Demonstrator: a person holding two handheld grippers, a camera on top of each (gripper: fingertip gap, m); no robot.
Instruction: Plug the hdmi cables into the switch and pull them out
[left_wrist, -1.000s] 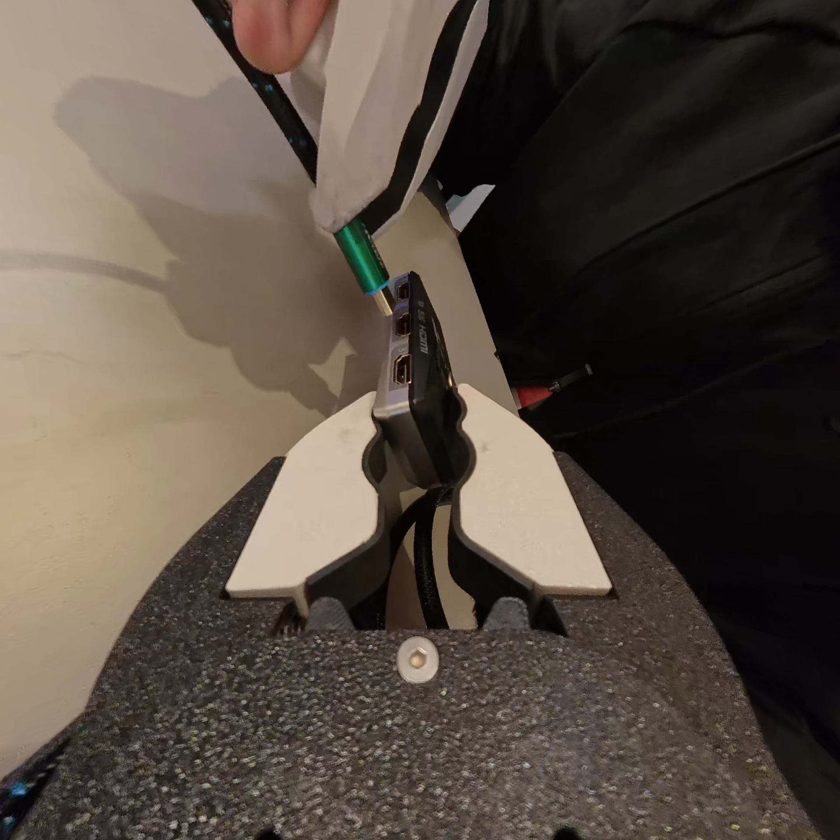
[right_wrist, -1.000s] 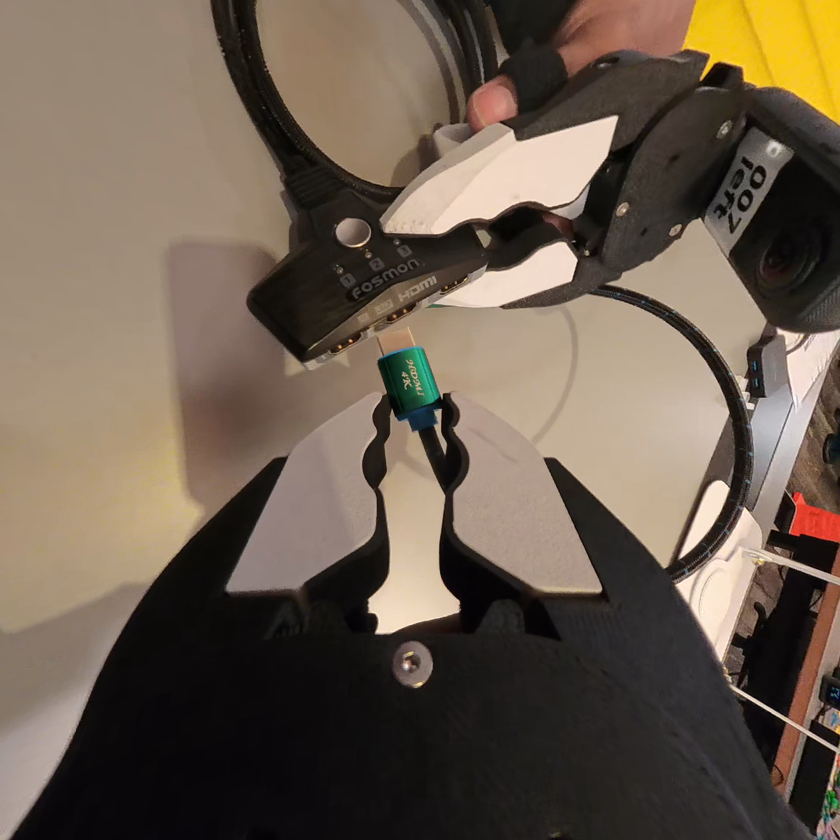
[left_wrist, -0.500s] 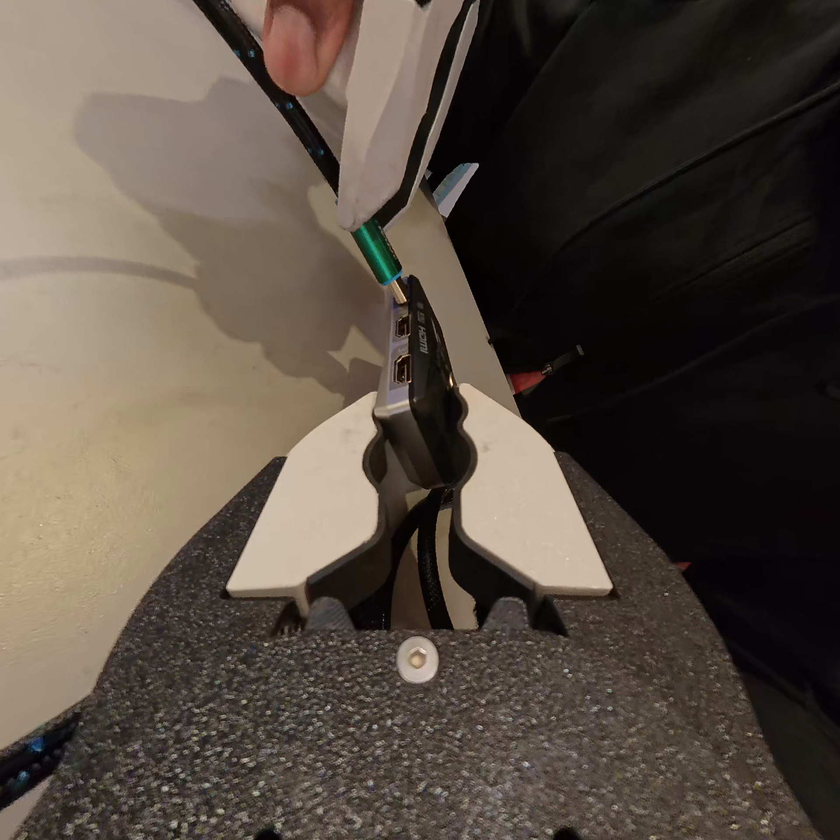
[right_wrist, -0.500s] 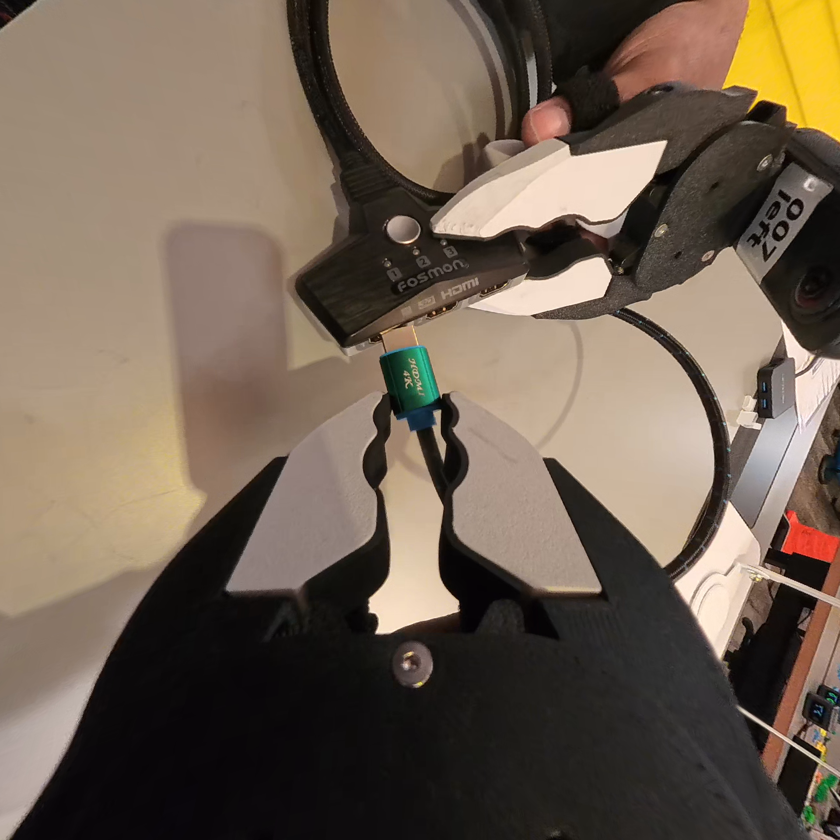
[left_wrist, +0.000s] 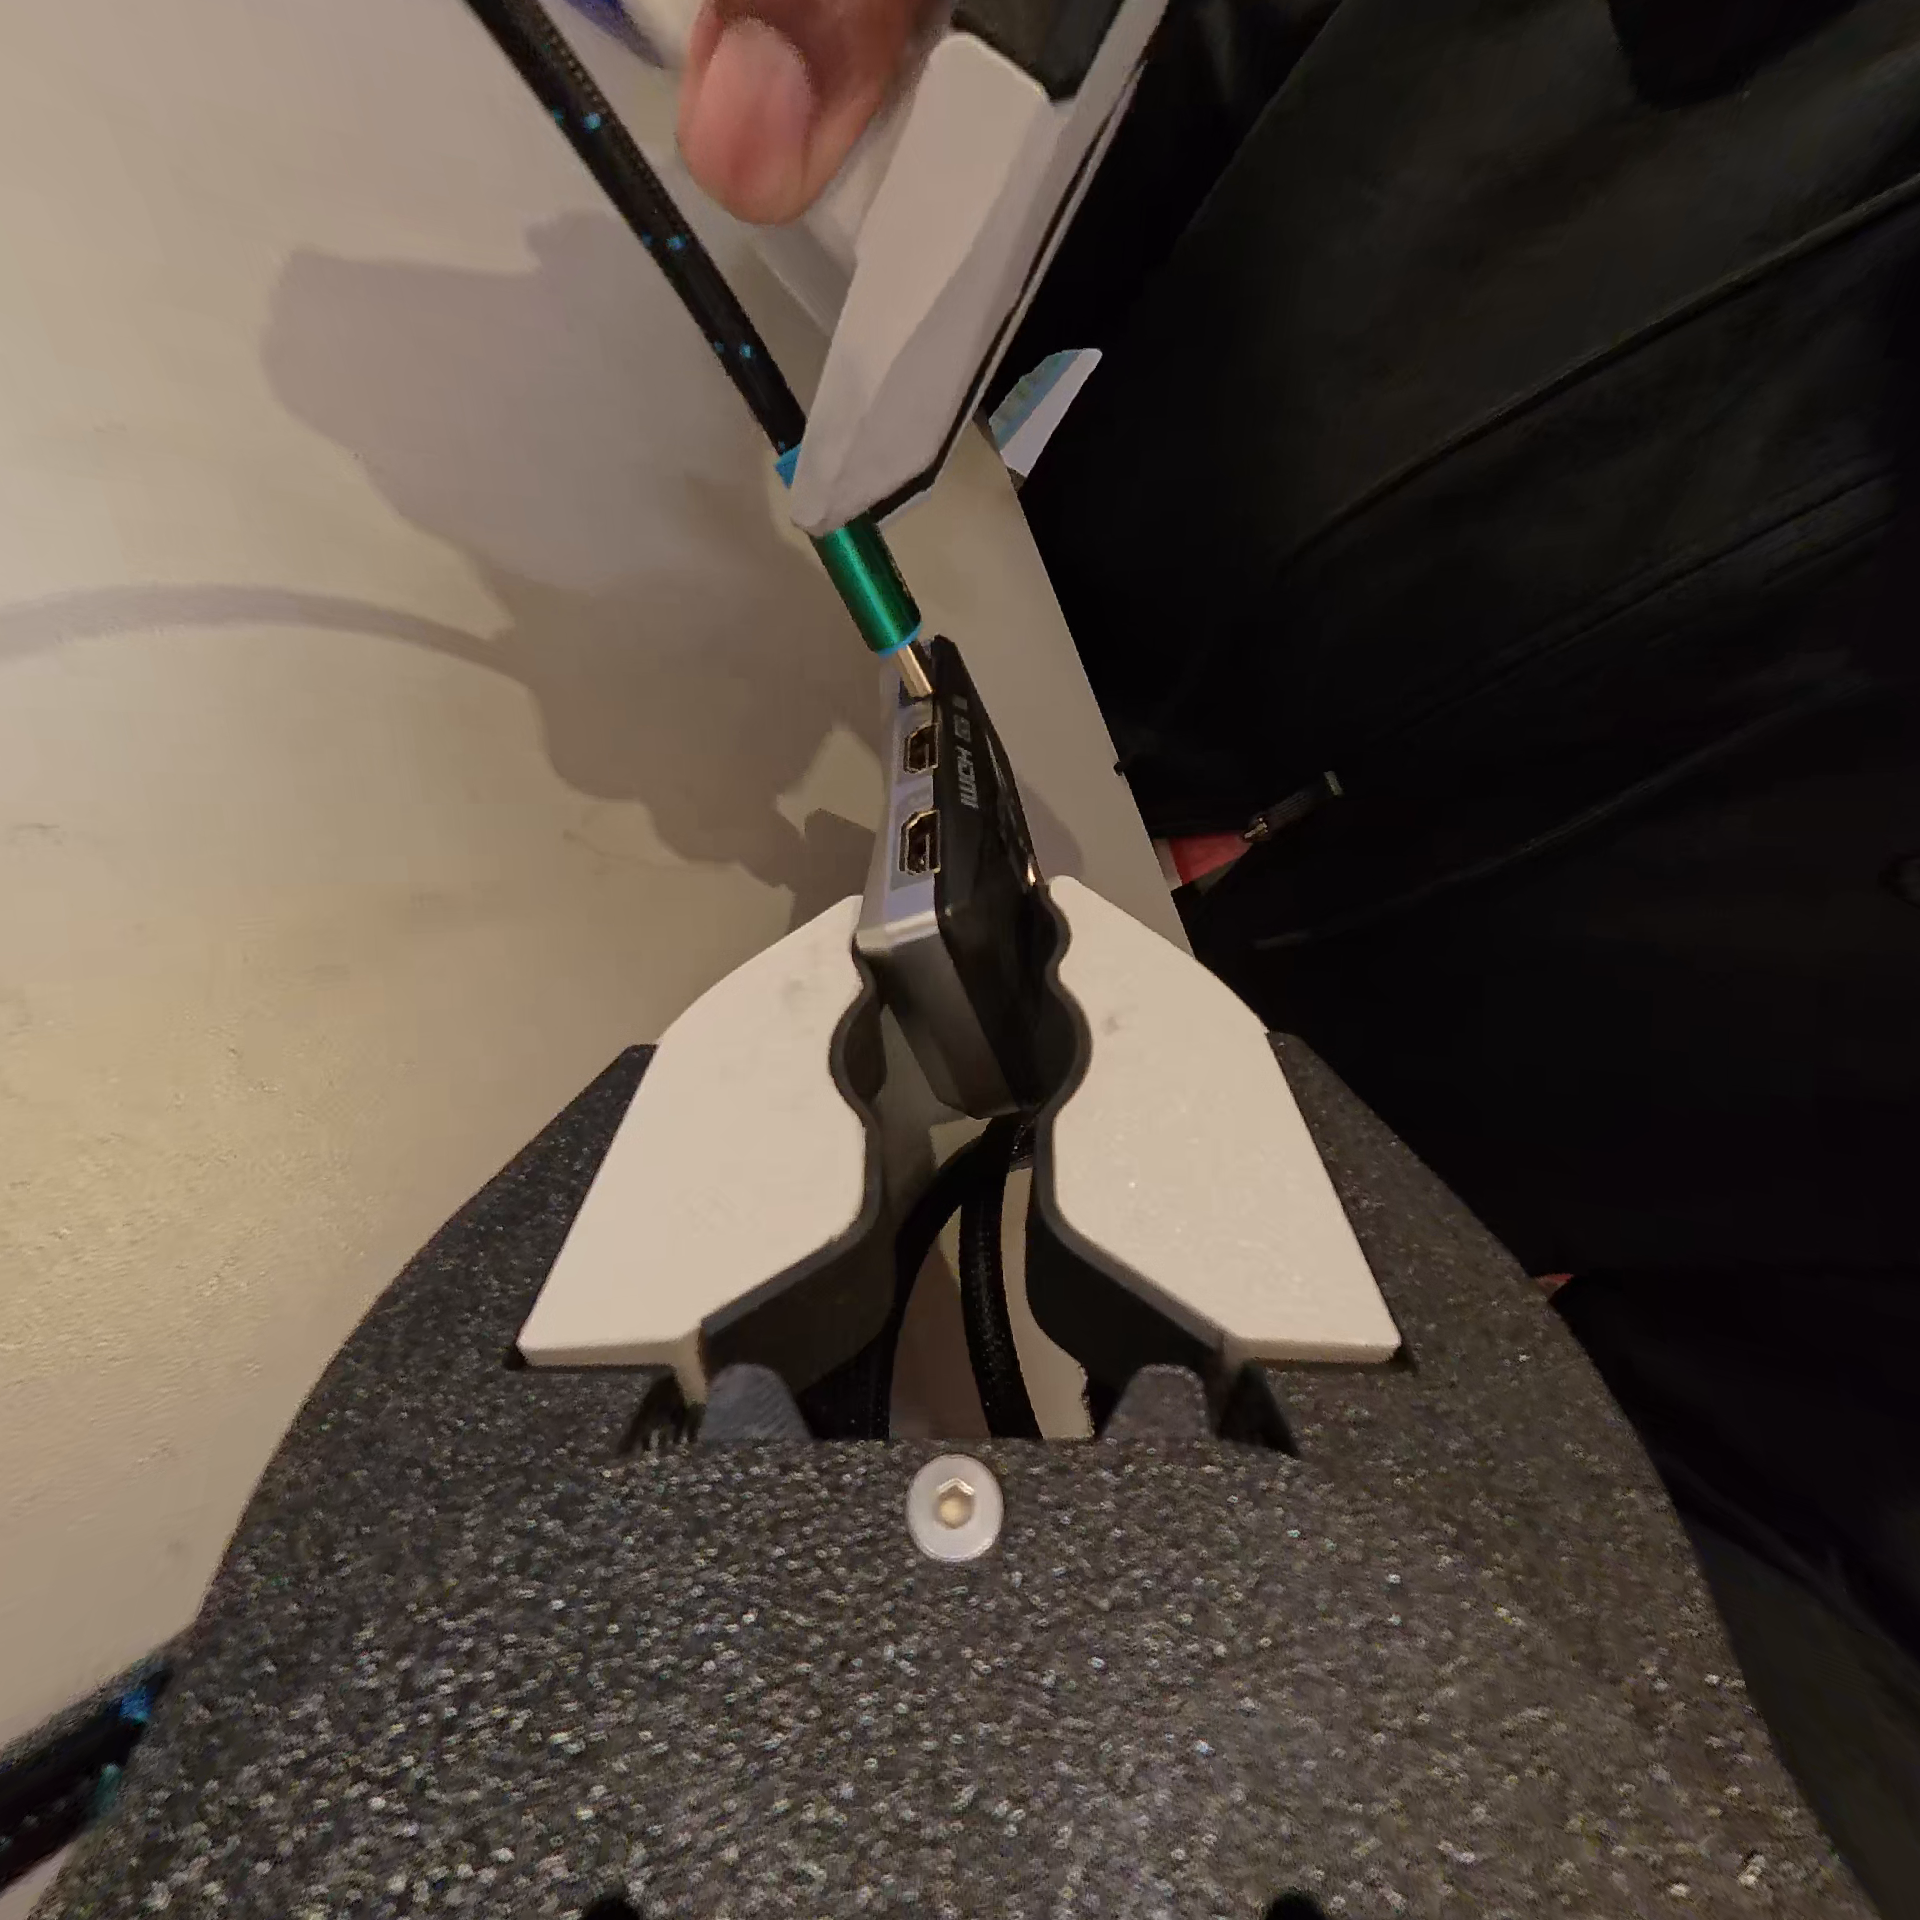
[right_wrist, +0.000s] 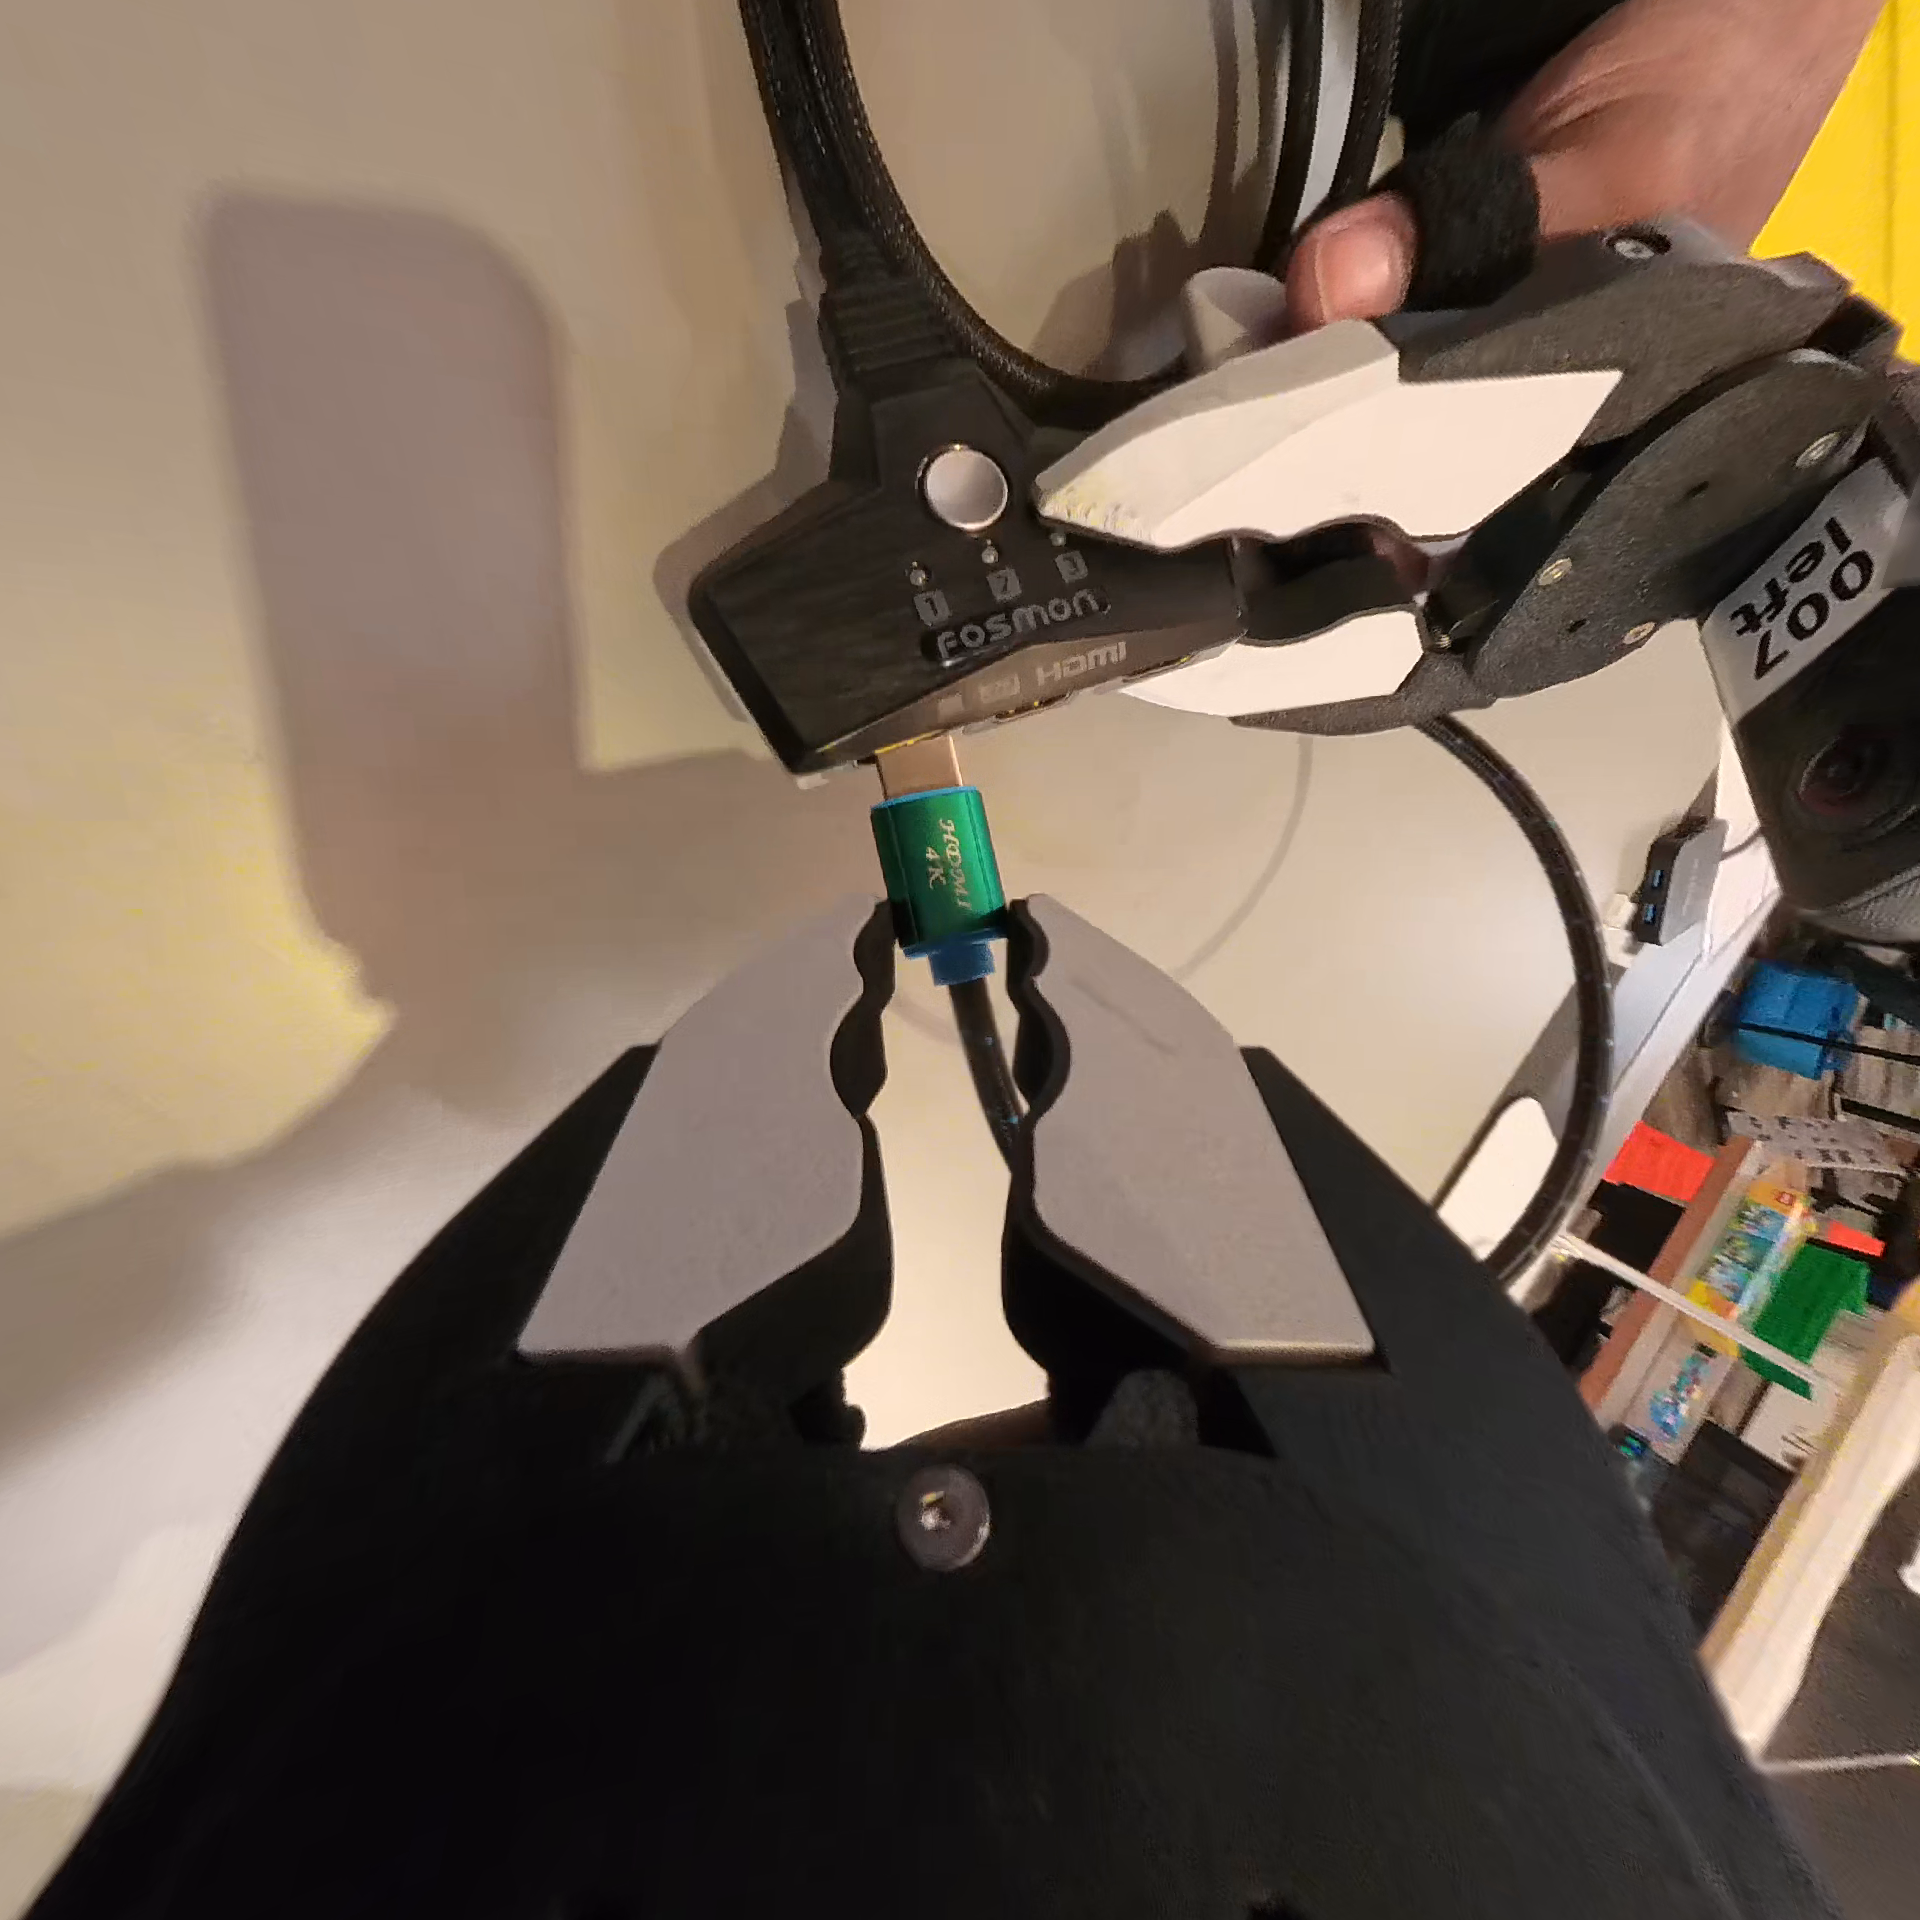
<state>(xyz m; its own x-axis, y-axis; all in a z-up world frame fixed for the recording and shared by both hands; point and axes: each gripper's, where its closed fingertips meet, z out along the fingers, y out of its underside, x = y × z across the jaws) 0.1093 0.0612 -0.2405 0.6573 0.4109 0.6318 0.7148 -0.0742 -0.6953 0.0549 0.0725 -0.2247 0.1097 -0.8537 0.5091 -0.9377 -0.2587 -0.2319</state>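
Note:
My left gripper (left_wrist: 961, 966) is shut on the black HDMI switch (left_wrist: 971, 862), held in the air edge-on with its ports facing left. In the right wrist view the switch (right_wrist: 935, 613) shows its top face with a round button. My right gripper (right_wrist: 948, 925) is shut on the green HDMI plug (right_wrist: 935, 868) of a braided black cable (right_wrist: 982, 1070). The plug's gold tip sits partly inside the switch's outermost port. In the left wrist view the green plug (left_wrist: 864, 587) enters the far port, and two nearer ports stand empty.
The beige table (left_wrist: 260, 935) lies below. The switch's own thick black cable (right_wrist: 862, 187) loops behind it. A person's dark jacket (left_wrist: 1507, 520) fills the right of the left wrist view. Shelves with coloured items (right_wrist: 1714, 1299) stand at the far right. Some 6 centimeters of space lies between my two pairs of fingers.
The green plug's tip has gone from just outside the far port to partly inside it. Both grippers have kept their holds and moved closer together.

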